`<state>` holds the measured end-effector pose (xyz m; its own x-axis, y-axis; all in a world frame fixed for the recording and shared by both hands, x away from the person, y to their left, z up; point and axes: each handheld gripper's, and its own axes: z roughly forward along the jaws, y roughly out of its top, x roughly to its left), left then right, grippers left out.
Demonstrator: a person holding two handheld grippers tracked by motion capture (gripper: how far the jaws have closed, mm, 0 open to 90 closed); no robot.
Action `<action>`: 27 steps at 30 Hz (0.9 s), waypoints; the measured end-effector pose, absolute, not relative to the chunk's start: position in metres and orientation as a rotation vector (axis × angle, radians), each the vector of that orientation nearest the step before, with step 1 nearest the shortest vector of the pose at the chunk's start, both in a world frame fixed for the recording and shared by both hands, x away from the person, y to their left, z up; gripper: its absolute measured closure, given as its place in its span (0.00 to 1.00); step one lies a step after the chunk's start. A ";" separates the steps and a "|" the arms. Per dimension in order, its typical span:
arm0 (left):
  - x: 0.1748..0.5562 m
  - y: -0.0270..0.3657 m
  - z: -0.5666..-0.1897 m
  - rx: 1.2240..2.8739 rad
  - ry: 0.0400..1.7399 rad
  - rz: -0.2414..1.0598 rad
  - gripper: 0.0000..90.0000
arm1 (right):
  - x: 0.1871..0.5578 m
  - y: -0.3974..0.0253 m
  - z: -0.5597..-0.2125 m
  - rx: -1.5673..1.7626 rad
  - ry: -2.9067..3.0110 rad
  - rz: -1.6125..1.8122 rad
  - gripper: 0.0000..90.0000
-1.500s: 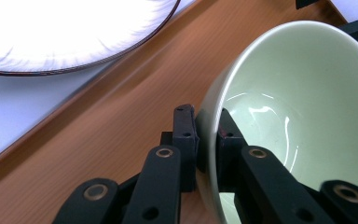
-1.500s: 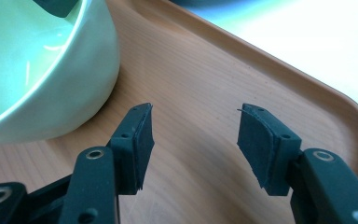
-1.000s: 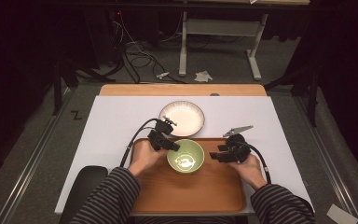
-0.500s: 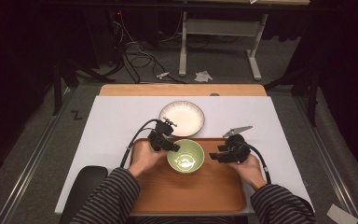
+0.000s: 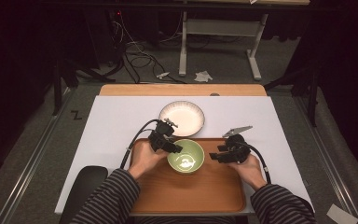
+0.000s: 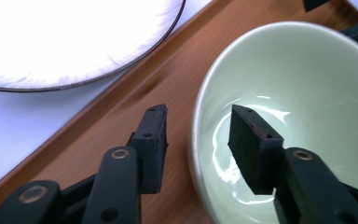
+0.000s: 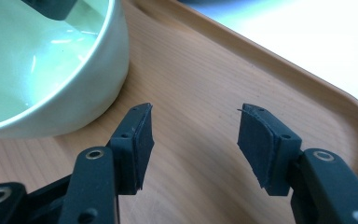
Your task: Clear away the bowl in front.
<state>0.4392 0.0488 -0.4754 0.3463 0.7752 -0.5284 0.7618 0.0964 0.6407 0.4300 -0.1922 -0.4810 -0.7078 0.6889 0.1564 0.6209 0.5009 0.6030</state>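
A white-covered table point(image 5: 112, 140) carries a smooth wooden tray point(image 5: 191, 191) nearest the person. On the tray sits a glossy pale-green bowl point(image 5: 186, 156). The left tool point(image 6: 198, 140) straddles its rim, jaws apart, likely ready to pinch. The right tool point(image 7: 193, 140) hovers released beside the bowl. A white ribbed plate point(image 5: 182, 116) lies beyond the tray.

Green bowl point(image 5: 185, 156) on tray point(image 5: 191, 191), tongs either side, L tongs point(image 5: 173, 148) maybe touching rim
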 end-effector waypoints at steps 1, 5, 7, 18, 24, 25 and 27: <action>0.438 0.050 -0.474 1.646 1.394 0.018 0.62 | 0.430 -0.192 -0.481 1.156 2.629 0.988 0.52; 0.436 0.053 -0.468 1.627 1.380 0.022 0.60 | 0.430 -0.192 -0.481 1.154 2.634 0.985 0.52; 0.435 0.055 -0.465 1.606 1.377 0.025 0.59 | 0.430 -0.192 -0.481 1.161 2.632 0.990 0.52; 0.430 0.073 -0.450 1.552 1.358 0.036 0.59 | 0.430 -0.193 -0.481 1.165 2.629 0.991 0.51; 0.429 0.082 -0.448 1.522 1.372 0.040 0.59 | 0.430 -0.194 -0.481 1.161 2.632 0.988 0.51; 0.429 0.083 -0.448 1.520 1.372 0.041 0.59 | 0.430 -0.194 -0.480 1.169 2.628 0.994 0.51; 0.429 0.086 -0.446 1.508 1.375 0.044 0.59 | 0.430 -0.194 -0.480 1.165 2.628 0.996 0.51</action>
<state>0.4295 0.0861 -0.4463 0.3400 0.7426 -0.5770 0.7040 0.2058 0.6797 0.4301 -0.1939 -0.4804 -0.7026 0.6922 0.1648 0.6275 0.4935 0.6022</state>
